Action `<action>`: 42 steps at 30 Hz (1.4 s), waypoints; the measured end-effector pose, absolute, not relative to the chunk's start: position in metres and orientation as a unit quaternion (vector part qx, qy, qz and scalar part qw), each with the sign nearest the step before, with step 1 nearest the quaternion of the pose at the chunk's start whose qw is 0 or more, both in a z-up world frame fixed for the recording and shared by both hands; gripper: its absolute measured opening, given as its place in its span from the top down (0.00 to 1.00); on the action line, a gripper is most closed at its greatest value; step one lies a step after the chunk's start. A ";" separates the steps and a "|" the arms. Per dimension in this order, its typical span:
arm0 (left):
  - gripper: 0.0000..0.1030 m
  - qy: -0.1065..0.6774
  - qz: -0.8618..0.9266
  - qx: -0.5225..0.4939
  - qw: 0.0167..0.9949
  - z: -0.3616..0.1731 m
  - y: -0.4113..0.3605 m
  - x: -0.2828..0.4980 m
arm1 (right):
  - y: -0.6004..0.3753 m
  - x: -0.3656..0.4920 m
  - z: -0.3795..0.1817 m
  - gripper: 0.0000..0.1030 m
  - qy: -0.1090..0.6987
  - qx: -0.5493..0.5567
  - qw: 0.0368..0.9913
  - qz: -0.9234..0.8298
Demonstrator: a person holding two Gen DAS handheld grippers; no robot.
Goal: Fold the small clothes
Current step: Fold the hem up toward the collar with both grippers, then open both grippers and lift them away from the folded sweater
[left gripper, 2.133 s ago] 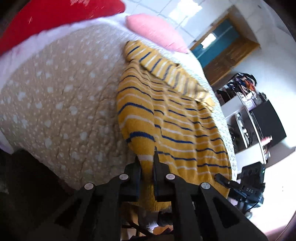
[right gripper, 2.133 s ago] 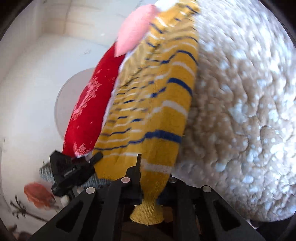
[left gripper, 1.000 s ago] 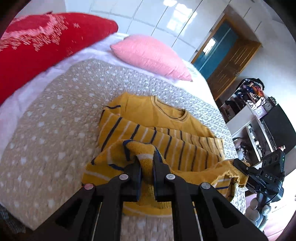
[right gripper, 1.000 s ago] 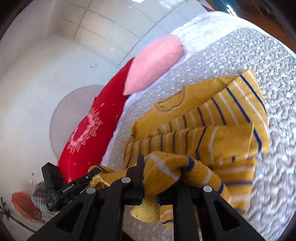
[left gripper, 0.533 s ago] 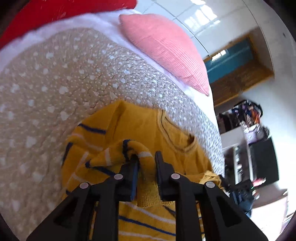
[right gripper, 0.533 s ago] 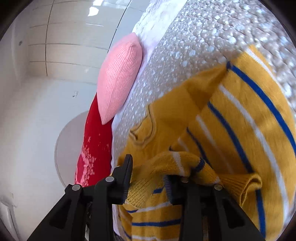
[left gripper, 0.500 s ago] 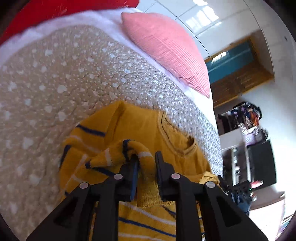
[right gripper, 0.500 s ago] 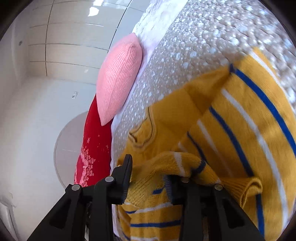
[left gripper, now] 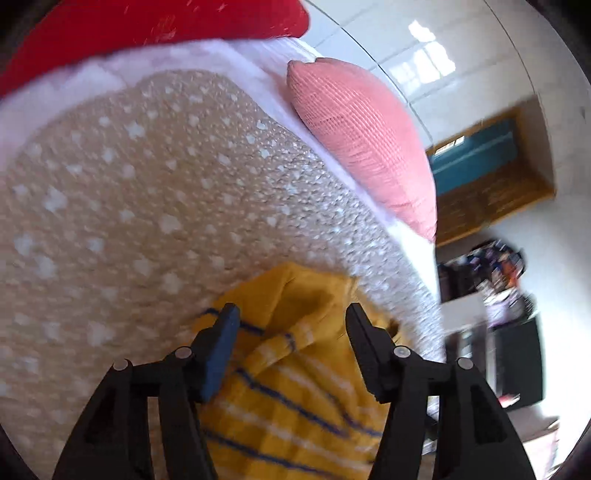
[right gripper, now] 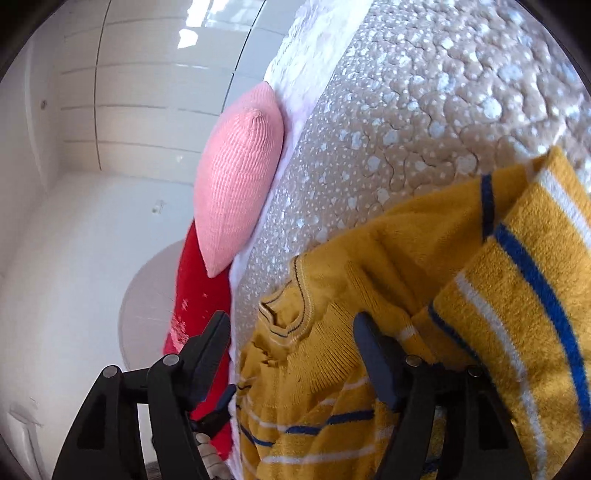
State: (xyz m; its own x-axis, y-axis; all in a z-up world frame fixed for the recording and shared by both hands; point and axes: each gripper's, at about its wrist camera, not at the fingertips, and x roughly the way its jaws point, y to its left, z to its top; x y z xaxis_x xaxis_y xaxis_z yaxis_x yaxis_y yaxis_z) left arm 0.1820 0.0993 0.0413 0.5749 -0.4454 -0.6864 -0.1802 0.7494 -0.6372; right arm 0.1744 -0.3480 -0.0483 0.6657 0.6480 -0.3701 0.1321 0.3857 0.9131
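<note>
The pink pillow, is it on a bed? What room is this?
Likely a bedroom. The pink pillow and a red pillow lie at the head of a bed with a beige dotted bedspread.

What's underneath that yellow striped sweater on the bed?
The yellow striped sweater lies on a beige quilt with white spots, which shows all around it. The sweater is folded over itself, so its lower layers and the patch of quilt directly beneath are covered and cannot be seen.

Left wrist view: yellow striped sweater (left gripper: 295, 373) cut off at lower edge, motion-blurred; cluttered shelves (left gripper: 495, 273) at right indistinct. Right wrist view: red pillow (right gripper: 195, 295) partly hidden behind pink pillow (right gripper: 236, 177).
</note>
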 end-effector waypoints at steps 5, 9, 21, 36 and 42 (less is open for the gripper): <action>0.37 0.455 -0.063 -0.241 0.855 0.059 0.094 0.141 | -0.364 0.139 -0.009 0.28 0.363 0.457 0.797 0.155; 0.37 0.466 -0.054 -0.206 0.858 0.052 0.099 0.107 | -0.376 0.095 0.005 0.27 0.382 0.384 0.832 0.122; 0.37 0.494 -0.039 -0.130 0.859 0.037 0.069 0.017 | -0.335 0.040 -0.026 0.92 0.435 0.267 0.854 0.102; 0.30 0.388 -0.009 -0.003 0.921 0.091 -0.011 -0.071 | -0.321 -0.041 0.029 0.66 0.369 0.145 0.917 -0.037; 0.23 0.378 -0.023 -0.006 0.925 0.099 -0.031 -0.110 | -0.263 -0.102 0.055 0.32 0.301 0.047 0.949 -0.083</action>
